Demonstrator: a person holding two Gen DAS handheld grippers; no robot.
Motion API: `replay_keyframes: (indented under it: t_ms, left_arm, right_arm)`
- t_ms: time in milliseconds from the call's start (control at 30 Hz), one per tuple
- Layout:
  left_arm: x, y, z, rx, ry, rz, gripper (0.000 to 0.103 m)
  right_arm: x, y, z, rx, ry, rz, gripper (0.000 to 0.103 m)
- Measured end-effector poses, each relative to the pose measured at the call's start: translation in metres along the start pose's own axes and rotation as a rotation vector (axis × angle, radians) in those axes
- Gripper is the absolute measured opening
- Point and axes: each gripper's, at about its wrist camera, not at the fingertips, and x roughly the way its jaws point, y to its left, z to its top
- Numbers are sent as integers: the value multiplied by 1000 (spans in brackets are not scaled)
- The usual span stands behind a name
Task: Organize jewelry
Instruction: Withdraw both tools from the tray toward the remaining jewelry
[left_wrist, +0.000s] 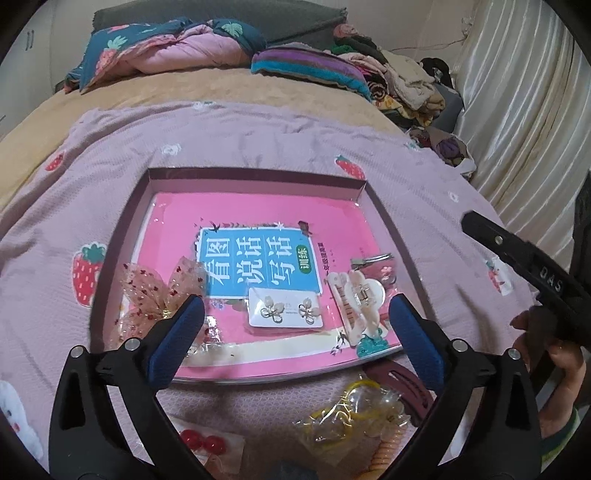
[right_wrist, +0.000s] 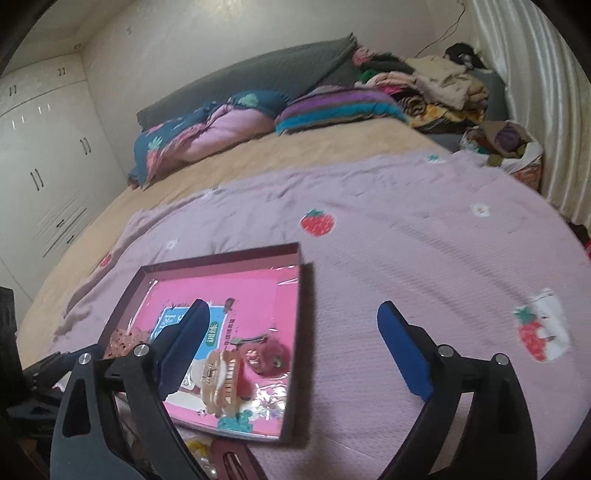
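Note:
A dark-rimmed shallow tray (left_wrist: 258, 173) lined with a pink book cover lies on the bed. In it are a white earring card (left_wrist: 285, 312), a cream hair claw (left_wrist: 356, 302), a sheer bow (left_wrist: 159, 291) and a small red clip (left_wrist: 384, 273). My left gripper (left_wrist: 295, 332) is open and empty, hovering over the tray's near edge with the earring card between its fingers. My right gripper (right_wrist: 291, 350) is open and empty above the tray's right rim (right_wrist: 299, 332); the hair claw also shows in the right wrist view (right_wrist: 221, 376).
In front of the tray lie a bagged yellow item (left_wrist: 354, 413), red beads on a card (left_wrist: 203, 441), a dark red hair clip (left_wrist: 406, 384) and an orange coil tie (left_wrist: 384, 450). Pillows and folded clothes (left_wrist: 406, 85) sit at the far end; a curtain (left_wrist: 517, 110) hangs right.

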Motion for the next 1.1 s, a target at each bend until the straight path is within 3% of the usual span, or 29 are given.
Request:
replay_keyframes:
  t_ms: [300,500,1100]
  left_arm:
    - [-30,-2,4,-2,-53,1,93]
    - [-52,-6,4,10,-91,-15,93]
    - [-109,9,-15,10,-163,-34,93]
  right_arm:
    - [-60,-2,-14,-5,-95,-96,94]
    - [-98,4,-27,-3,-136,-106,97]
    - [-151,35,-75,-59,-122,-94,98]
